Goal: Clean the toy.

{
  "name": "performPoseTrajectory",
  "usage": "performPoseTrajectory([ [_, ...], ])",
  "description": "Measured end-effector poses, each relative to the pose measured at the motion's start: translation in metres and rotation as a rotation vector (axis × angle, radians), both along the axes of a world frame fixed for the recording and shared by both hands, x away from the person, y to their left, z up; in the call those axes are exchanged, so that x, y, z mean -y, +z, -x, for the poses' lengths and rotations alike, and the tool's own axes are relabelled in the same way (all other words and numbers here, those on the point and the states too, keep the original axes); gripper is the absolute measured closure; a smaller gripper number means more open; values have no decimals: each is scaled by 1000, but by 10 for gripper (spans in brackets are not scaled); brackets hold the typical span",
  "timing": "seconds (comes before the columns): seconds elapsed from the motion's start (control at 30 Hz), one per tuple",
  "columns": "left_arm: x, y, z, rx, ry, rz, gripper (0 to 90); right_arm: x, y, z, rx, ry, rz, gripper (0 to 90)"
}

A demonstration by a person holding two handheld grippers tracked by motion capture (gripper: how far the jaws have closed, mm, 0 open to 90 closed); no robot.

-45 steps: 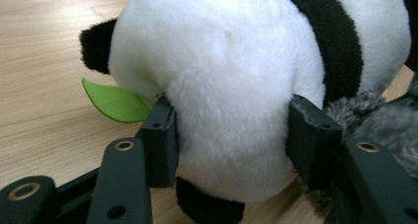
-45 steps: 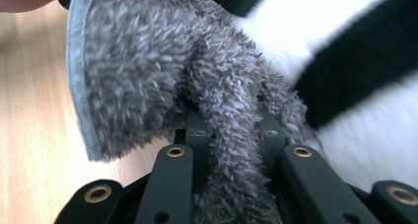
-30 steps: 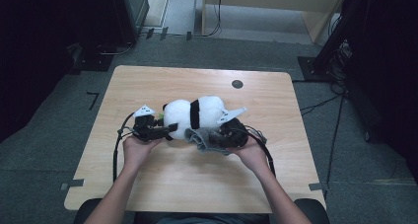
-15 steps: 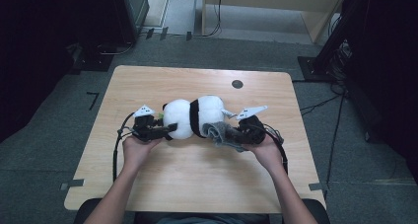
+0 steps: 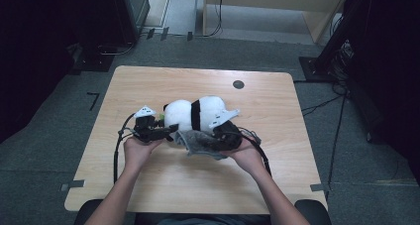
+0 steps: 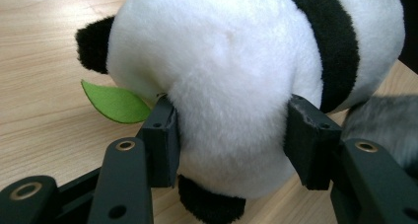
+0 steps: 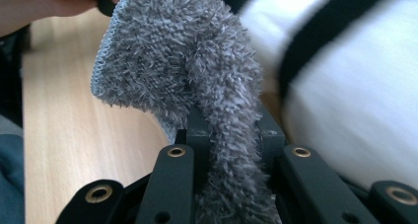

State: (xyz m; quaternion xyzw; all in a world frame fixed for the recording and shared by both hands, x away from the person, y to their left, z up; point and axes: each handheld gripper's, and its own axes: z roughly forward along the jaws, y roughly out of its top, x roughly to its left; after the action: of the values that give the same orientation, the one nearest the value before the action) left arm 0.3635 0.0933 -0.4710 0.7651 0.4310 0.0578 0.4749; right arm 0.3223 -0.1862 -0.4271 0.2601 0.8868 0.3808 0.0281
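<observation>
Panda (image 5: 195,113) lies on its side mid-surface (image 5: 148,86), green leaf (image 6: 116,103) at its head end. Left hand-held gripper (image 6: 229,135) is half open, pads pressed into the panda's white body. Right hand-held gripper (image 7: 229,135) is clamped on a grey cloth (image 7: 192,61), which sits just beside the panda on the near side.

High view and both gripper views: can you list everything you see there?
panda plush: one, white and black, lying mid-table
green leaf: one, felt, at the panda's side
fluffy cloth: one, grey, in front of the panda
table: one, light wood
dark round spot: one, far side of the table
tape marks: grey, on the floor by the table's near corners
left gripper: black, shut on the panda plush
right gripper: black, shut on the fluffy cloth
</observation>
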Motion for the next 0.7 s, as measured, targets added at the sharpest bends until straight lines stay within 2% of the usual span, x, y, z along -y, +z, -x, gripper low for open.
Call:
performPoseTrajectory([
  [0.1,0,0,0,-1,0,1,454,-21,-4,-3,-2,46,11,761],
  [0.2,0,0,0,-1,-2,3,454,-38,-9,-10,-12,69,21,762],
  [0.4,0,0,0,-2,-2,2,456,-61,-13,-29,-16,71,52,762],
  [0.53,1,0,0,-2,1,2,457,-67,-16,-36,-12,59,72,762],
  [0.7,1,0,0,-3,-4,-1,458,-60,-21,-39,-32,38,57,760],
])
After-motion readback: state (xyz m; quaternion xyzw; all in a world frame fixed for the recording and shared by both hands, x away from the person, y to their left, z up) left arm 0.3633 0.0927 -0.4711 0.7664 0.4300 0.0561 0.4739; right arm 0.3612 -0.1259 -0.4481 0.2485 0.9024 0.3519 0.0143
